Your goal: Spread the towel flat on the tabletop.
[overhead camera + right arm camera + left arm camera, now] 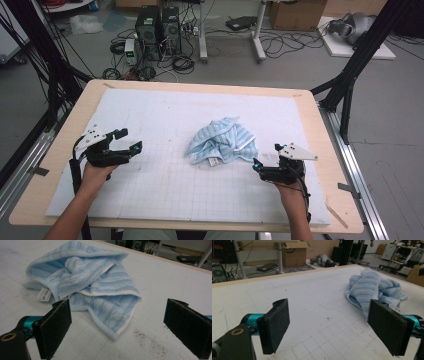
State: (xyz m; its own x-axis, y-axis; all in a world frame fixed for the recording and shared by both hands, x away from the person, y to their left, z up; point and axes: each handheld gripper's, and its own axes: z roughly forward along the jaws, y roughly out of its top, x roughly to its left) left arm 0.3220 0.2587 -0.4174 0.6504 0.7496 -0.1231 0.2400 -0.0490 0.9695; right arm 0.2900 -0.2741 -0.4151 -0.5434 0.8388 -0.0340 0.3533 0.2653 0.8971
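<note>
- Jaws of our left gripper [128, 139] stand wide with nothing between them, well to the left of the towel [222, 141].
- We see the crumpled blue-striped towel lying on the white mat [150, 190], near its middle.
- Our right gripper [265, 156] sits just right of the towel, jaws wide, holding nothing.

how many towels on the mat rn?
1. A crumpled blue-striped towel sits near the middle of the white mat, between the open left gripper and open right gripper. Its folds could hide something; nothing else is visible.
</note>
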